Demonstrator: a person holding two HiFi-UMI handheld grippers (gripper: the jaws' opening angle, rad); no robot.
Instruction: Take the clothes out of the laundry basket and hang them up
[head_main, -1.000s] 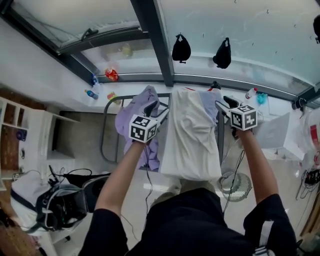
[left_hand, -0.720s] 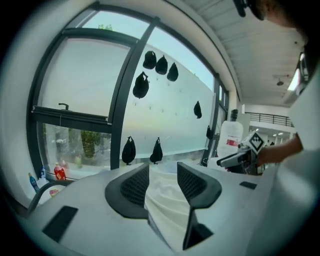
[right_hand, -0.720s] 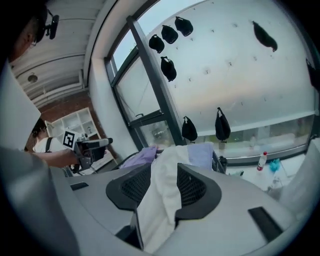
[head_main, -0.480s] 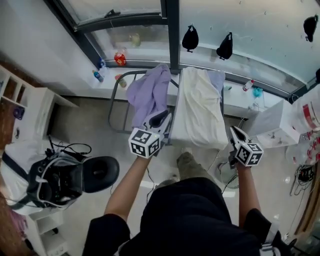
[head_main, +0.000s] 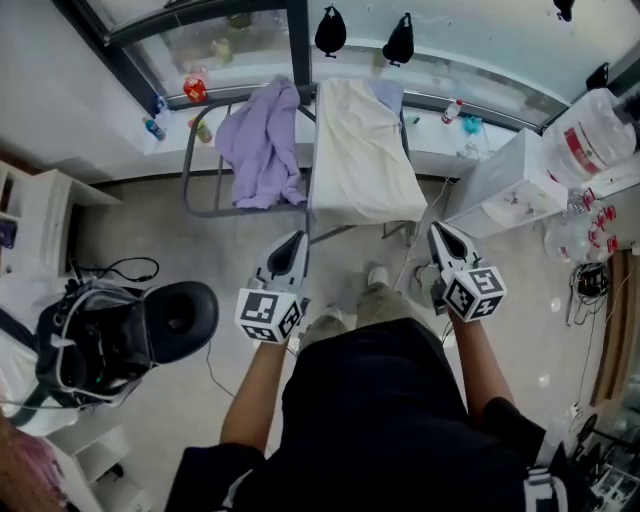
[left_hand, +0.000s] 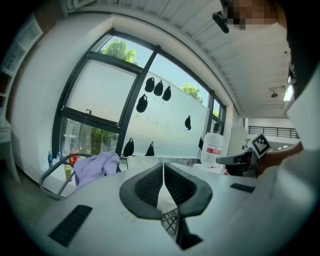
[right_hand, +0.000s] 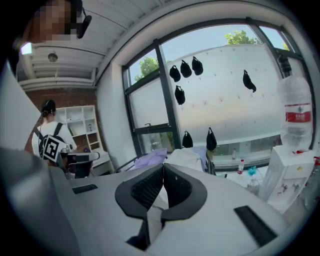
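A metal drying rack (head_main: 196, 175) stands under the window. A purple garment (head_main: 258, 142) and a cream cloth (head_main: 360, 150) hang over it; both also show in the right gripper view, the purple garment (right_hand: 152, 159) left of the cream cloth (right_hand: 186, 157). My left gripper (head_main: 290, 248) and right gripper (head_main: 441, 238) are held close to my body, well short of the rack. Their jaws have just been closing and now stand shut with nothing between them, as seen on the left gripper (left_hand: 163, 169) and the right gripper (right_hand: 163, 171). No laundry basket is in view.
A black round seat (head_main: 185, 315) with a bag and cables (head_main: 90, 345) stands at the left. A white cabinet (head_main: 505, 185) carries a large water bottle (head_main: 592, 140) at the right. Small bottles (head_main: 195, 90) line the sill and black pouches (head_main: 330, 30) hang on the window.
Both grippers have drawn back from the cream cloth on the rack toward my body, and their jaws went from open to shut. The rack now lies farther off, near the top of the head view.
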